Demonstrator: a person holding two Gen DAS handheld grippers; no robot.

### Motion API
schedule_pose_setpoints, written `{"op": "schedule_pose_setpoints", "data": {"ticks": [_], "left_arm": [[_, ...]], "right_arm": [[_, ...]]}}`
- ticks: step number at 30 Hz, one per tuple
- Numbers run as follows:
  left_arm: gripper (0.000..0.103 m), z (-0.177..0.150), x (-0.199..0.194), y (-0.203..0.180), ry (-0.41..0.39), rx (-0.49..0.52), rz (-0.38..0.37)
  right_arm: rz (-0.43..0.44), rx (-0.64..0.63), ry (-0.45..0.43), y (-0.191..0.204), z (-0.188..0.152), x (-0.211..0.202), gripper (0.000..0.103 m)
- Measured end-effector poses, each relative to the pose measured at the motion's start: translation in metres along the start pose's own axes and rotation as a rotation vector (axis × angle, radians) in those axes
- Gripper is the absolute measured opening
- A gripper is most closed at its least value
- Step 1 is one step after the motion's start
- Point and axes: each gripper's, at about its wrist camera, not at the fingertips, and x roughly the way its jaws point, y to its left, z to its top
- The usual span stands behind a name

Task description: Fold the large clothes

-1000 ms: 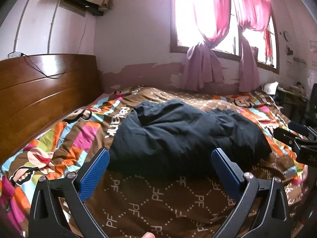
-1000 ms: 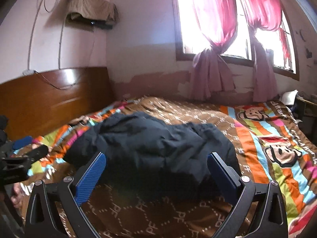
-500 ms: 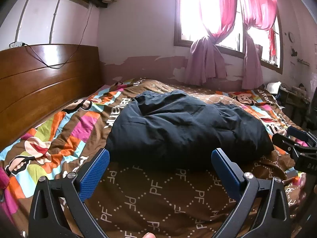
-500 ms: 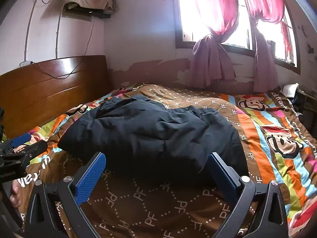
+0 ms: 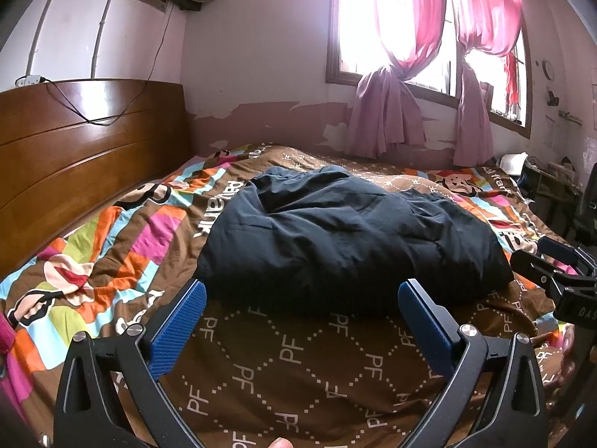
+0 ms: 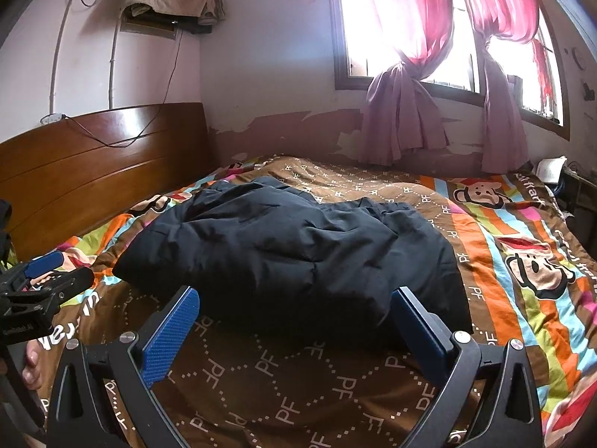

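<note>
A dark navy padded jacket [image 5: 347, 239] lies bunched in a thick mound on the bed, also in the right wrist view [image 6: 294, 254]. My left gripper [image 5: 302, 298] is open and empty, held above the quilt just short of the jacket's near edge. My right gripper [image 6: 294, 304] is open and empty, also just short of the near edge. The right gripper shows at the right edge of the left wrist view [image 5: 559, 276]. The left gripper shows at the left edge of the right wrist view [image 6: 41, 280].
A brown and striped cartoon quilt [image 5: 298, 366] covers the bed. A wooden headboard [image 5: 74, 149] stands at the left. A window with pink curtains [image 5: 403, 74] is in the far wall. Cluttered furniture [image 5: 552, 183] stands at the right.
Both grippers have drawn back and risen a little, so the jacket sits lower and farther in each view. The jacket has not moved. Both stay open.
</note>
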Motion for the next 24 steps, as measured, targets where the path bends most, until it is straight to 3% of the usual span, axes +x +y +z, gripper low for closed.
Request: {"op": "schedule_pose_setpoints", "data": {"ticks": [24], "left_arm": [[0.101,-0.0003,0.0023,-0.0015,0.004,0.011,-0.008]], "right_arm": [[0.008,0.005,0.007,-0.0002,0.0004,0.0014,0.103]]}}
